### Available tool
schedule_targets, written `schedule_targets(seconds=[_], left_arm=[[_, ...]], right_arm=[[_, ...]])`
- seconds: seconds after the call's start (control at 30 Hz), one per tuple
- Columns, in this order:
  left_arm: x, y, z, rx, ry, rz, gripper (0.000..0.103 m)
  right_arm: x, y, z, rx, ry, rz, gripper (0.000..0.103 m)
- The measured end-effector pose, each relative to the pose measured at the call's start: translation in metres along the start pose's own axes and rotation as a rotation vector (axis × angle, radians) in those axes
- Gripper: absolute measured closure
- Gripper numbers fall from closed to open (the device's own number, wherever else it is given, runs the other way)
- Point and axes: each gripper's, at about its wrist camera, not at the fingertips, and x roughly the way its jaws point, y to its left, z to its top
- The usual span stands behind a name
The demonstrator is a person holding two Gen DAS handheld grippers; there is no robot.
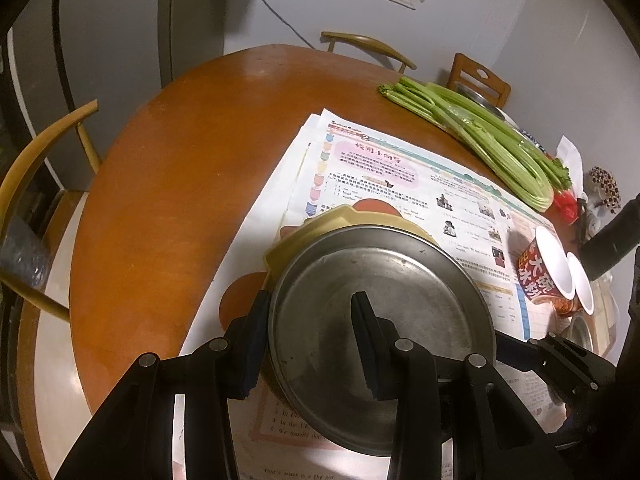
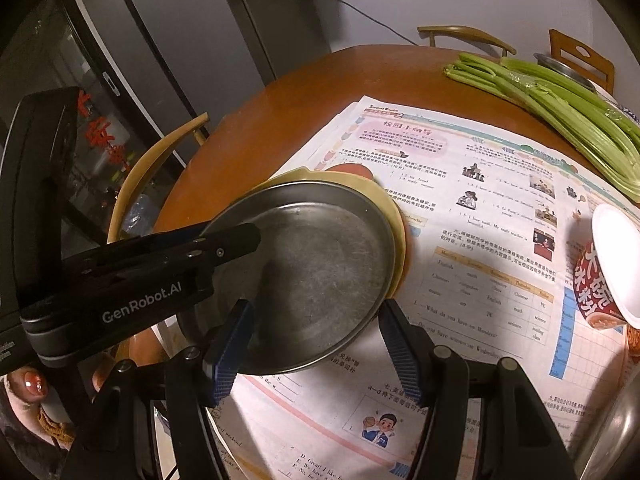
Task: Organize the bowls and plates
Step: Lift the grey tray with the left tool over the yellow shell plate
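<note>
A round metal plate (image 1: 380,280) (image 2: 320,248) sits tilted over a yellow plate (image 1: 320,220) (image 2: 360,184) on the newspaper. My left gripper (image 1: 310,296) is shut on the plate's left rim, one finger outside the wall and the other inside the dish. In the right wrist view it reaches in from the left (image 2: 240,240). My right gripper (image 2: 316,304) is shut on the near right rim, left finger over the dish and right finger outside the edge. In the left wrist view part of the right gripper (image 1: 516,352) shows at the plate's right edge.
Newspaper (image 1: 400,176) (image 2: 480,200) covers the right half of the round orange table (image 1: 180,160). Two red instant-noodle bowls (image 1: 540,272) (image 2: 600,280) lie tipped at the right. Celery (image 1: 480,140) (image 2: 560,100) lies behind. Chairs (image 1: 40,160) ring the table. A hand (image 2: 32,384) holds the left gripper.
</note>
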Motion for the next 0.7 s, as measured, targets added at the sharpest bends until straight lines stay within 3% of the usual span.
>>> schedule_targets(seconds=[0.7], left_arm=[[-0.004,-0.003,-0.001,-0.009,-0.016,0.029,0.060]], right_arm=[[0.011,-0.002,-0.002,-0.031,-0.005,-0.062,0.038]])
